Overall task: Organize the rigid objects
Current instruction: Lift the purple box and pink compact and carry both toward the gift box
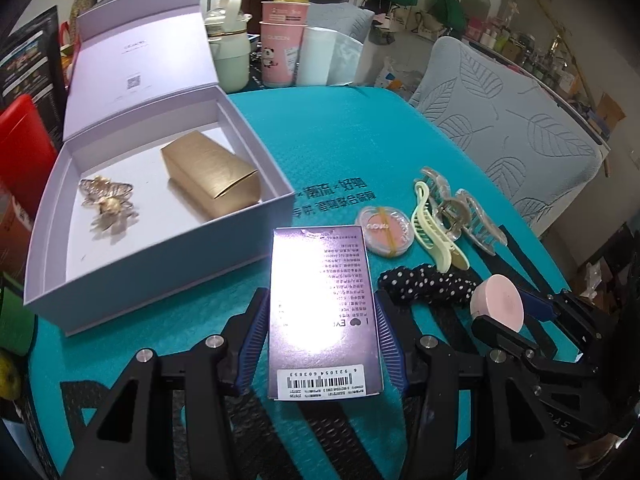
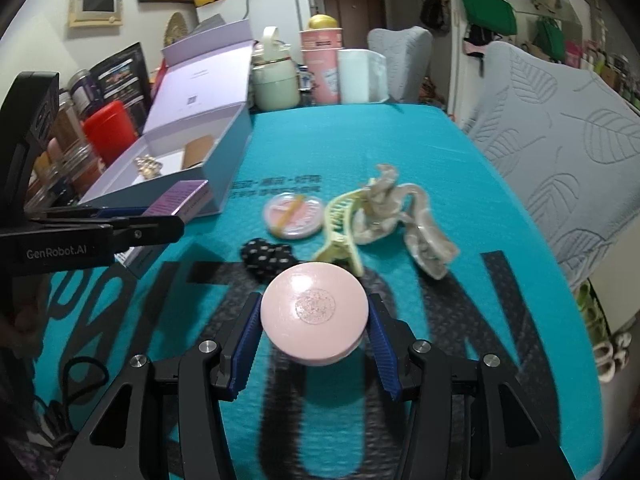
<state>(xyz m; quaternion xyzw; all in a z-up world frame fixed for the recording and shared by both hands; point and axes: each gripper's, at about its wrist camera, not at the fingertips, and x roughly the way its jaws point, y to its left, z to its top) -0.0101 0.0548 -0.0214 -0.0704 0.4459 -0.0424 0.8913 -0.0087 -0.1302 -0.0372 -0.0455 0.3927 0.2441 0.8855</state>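
Holding a shiny purple cardboard carton in the clamped left gripper and a round pink compact in the clamped right gripper, the person has only a gold carton and gold brooch inside the open lilac box at ten o'clock, while clips, blush and scrunchie remain outside.

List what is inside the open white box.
The open white box holds a gold carton and a gold butterfly hair clip on its white floor. Anything under the carton is hidden.

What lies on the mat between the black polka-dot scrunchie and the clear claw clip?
The pale green hair clip lies between scrunchie and clear claw clip, seen in both wrist views.
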